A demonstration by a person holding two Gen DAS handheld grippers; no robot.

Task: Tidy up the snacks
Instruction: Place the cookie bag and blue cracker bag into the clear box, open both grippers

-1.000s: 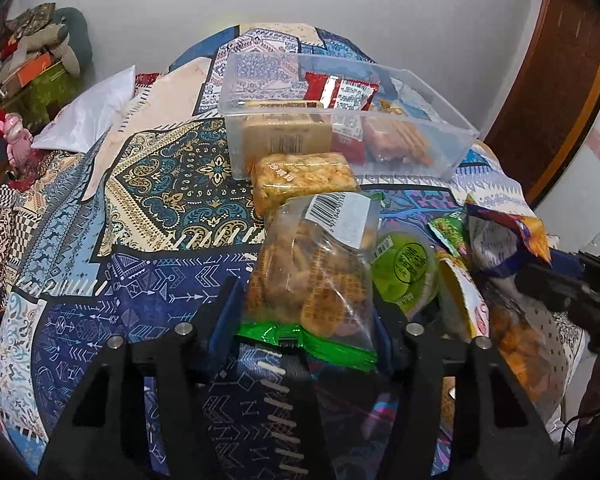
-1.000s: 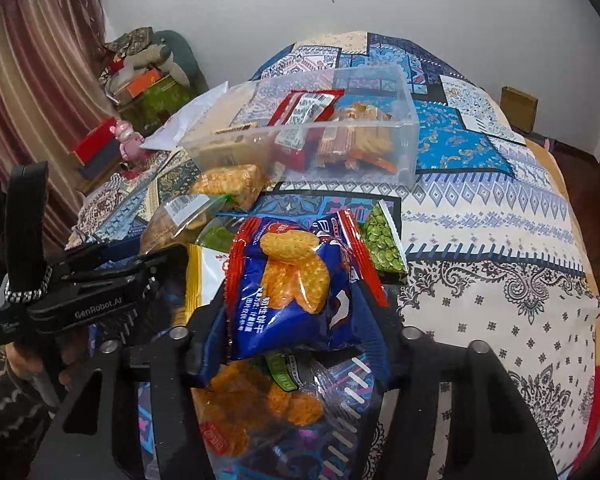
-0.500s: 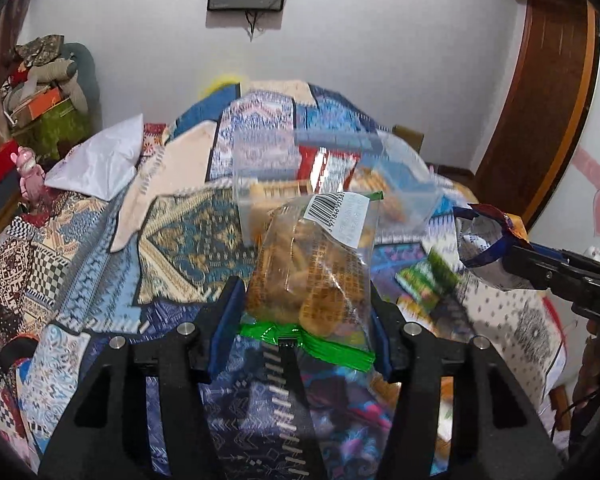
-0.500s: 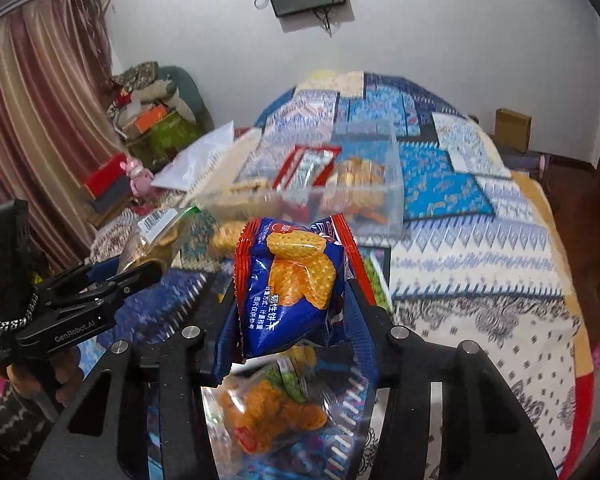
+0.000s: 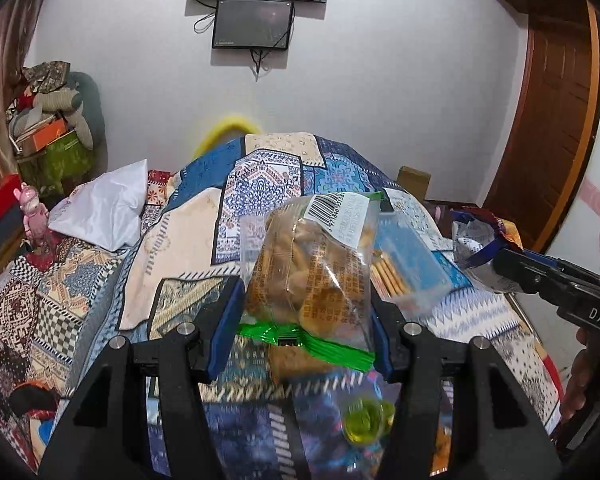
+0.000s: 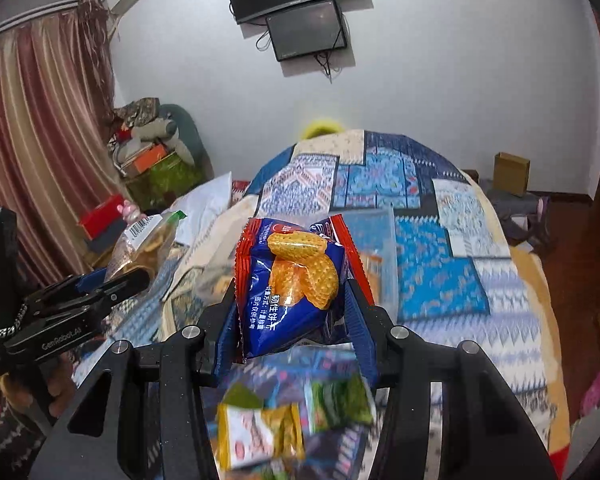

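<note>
Even, soft indoor light fills both views, brightest on the white wall, with no hard shadows. Fisheye bending curves the door frame and curtain, and corners go black. Below the sharp blue biscuit packet, the loose snacks smear with motion blur.

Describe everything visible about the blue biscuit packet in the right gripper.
The blue biscuit packet is a glossy sealed pouch, blue with red crimped side edges, printed with golden biscuits and white Chinese characters. It looks puffed and unopened. The right gripper is shut on it, a blue finger pad pressing each side, holding it upright, tilted slightly, in the air above the patterned bedspread and loose snacks below. Only the pads seem to touch it. From the left wrist view only its silvery back shows.
</note>
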